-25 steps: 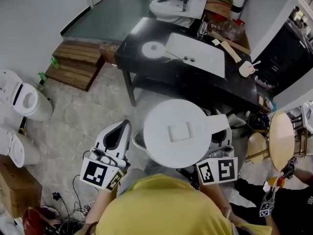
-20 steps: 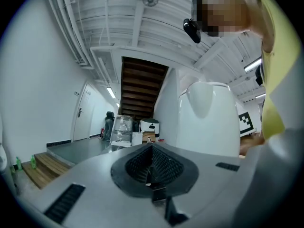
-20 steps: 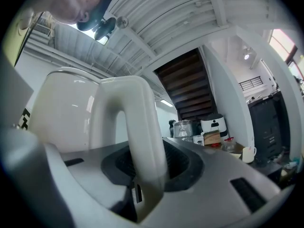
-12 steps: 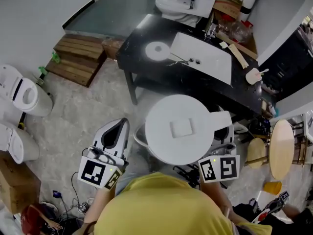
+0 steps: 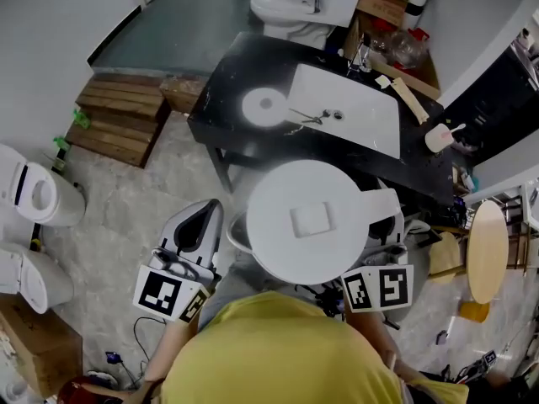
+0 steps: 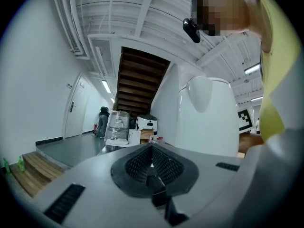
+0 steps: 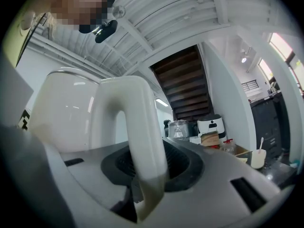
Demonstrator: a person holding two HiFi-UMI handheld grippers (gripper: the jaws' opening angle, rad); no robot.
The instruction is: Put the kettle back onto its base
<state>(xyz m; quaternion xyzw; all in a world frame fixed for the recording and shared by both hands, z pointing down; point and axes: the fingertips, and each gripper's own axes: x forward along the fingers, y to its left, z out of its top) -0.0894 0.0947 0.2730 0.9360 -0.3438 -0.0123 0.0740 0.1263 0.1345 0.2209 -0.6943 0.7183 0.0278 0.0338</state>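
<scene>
Head view: white kettle point(image 5: 307, 221) is held in the air at frame centre, lid up, just below the black table point(image 5: 221, 112). Right gripper point(image 7: 145, 172) pinches its handle point(image 7: 133, 127) (plain in the right gripper view). Left gripper point(image 6: 153, 172), jaws pressed together on nothing, sits just left of the kettle. Round base point(image 5: 264, 106) lies on the table, upper centre.

Head view steeply down; gripper views close, tilted up, share kettle point(image 5: 307, 221)
</scene>
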